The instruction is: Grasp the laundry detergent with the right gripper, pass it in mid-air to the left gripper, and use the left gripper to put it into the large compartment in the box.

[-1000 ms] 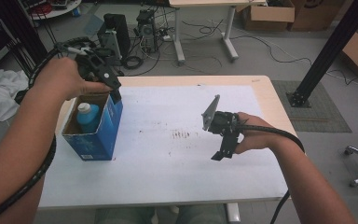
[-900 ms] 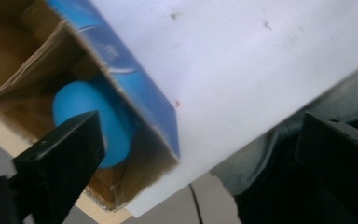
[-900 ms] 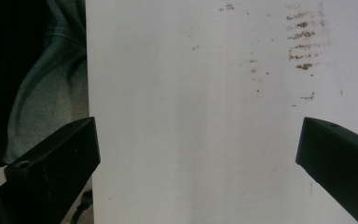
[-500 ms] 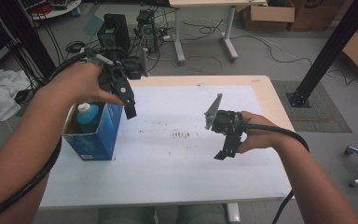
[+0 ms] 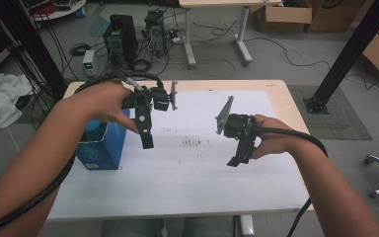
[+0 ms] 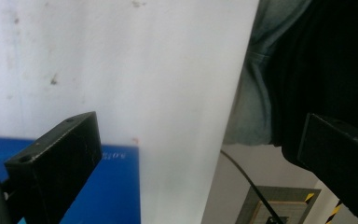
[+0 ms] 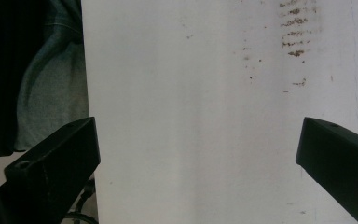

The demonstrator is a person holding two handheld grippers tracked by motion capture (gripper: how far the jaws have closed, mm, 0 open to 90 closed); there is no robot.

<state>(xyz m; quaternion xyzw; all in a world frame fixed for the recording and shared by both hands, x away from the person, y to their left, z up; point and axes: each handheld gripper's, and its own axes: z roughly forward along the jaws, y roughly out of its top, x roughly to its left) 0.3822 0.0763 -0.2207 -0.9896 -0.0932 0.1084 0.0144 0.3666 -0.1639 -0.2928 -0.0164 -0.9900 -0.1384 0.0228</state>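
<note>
Table: white-topped rectangular table [image 5: 187, 173] with a pale wooden rim, faint brown smudges near its middle; it is the landmark for every place below.
Right gripper: black 2-jaw right gripper [image 5: 237, 159] hangs over the table's right half, tips slanted down toward the near edge; in the right gripper view its jaws stand wide apart with bare tabletop between them, gripping nothing.
Left gripper: black 2-jaw left gripper [image 5: 146, 139] hangs over the table's left half, tips pointing down; its jaws have just been opening and now stand at full spread, nothing between them.
Box: open-topped blue cardboard box [image 5: 101, 148] stands upright on the table's left edge, a light-blue bottle cap [image 5: 94, 125] showing inside it.
Key relation: the box lies just to the left of the left gripper's fingertips [image 6: 56, 158] and slightly below them; in the left gripper view its blue side sits behind the left jaw. The left hand is plainly the nearer; the right is well apart, across the table's middle.
Long axis: box and bottle both stand vertical, so I judge any reach into the box would come from above.
</note>
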